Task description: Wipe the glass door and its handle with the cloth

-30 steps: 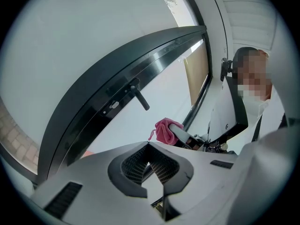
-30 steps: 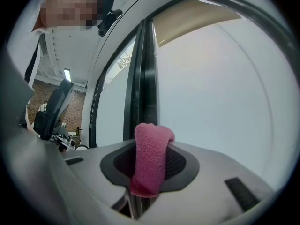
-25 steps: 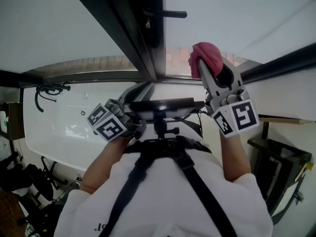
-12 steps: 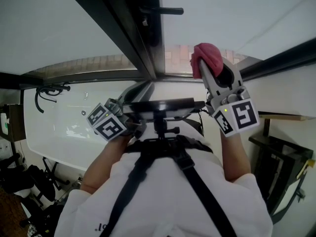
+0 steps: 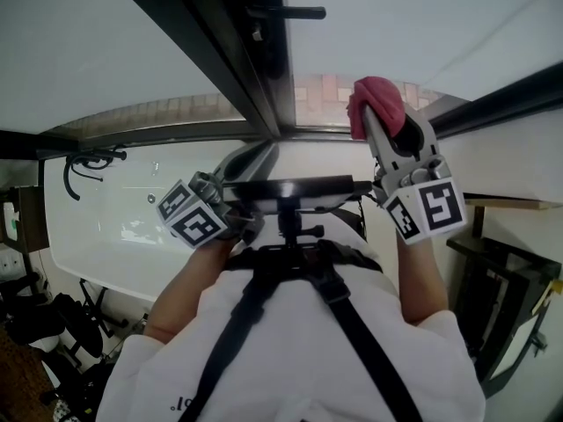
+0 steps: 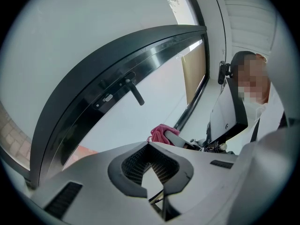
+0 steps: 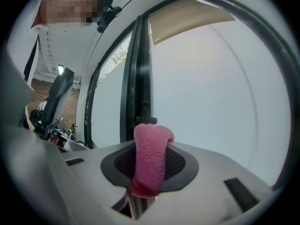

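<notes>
— Now, your right gripper (image 5: 380,121) is clamped tight on the pink cloth (image 5: 380,95), a fold bulging past the jaw tips so that fabric, not plastic, would meet the glass door (image 5: 422,25) just ahead.
— And the left?
— Your left gripper (image 6: 149,168) hangs low by your chest, jaws closed on nothing, out of the way. The handle (image 5: 286,12) sits up and left of the right gripper, on the dark frame (image 5: 255,69). The pane looks smooth and milky; brick paving (image 5: 321,90) shows beside the cloth.
</notes>
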`<state>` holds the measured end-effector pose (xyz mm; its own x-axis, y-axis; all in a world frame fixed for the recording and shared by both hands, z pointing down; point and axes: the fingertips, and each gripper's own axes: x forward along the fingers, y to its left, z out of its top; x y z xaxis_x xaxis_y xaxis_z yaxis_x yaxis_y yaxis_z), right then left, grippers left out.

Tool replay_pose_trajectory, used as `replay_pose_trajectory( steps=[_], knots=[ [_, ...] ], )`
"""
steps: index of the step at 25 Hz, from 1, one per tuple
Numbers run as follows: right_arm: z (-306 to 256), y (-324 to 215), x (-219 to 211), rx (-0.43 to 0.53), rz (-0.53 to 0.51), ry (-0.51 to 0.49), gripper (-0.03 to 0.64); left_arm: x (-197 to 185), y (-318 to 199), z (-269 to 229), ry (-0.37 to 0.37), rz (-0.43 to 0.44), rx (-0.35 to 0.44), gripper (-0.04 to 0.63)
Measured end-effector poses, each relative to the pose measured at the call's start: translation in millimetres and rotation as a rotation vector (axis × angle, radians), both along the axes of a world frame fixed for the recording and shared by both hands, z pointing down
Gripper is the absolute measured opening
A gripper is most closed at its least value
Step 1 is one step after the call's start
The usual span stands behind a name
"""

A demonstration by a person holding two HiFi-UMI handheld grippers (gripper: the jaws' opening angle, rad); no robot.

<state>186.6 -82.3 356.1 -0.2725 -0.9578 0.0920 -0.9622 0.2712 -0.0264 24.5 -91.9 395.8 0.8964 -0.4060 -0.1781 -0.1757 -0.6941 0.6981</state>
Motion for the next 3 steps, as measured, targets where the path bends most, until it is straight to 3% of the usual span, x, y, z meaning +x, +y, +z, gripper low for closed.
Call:
replay_pose_trajectory(
  steps=[3],
  knots=[
    [0.9, 0.8, 1.6, -0.002, 0.006, -0.001, 0.098, 0.6, 0.1, 0.5, 0.0, 0.004, -0.003, -0.008]
  ],
)
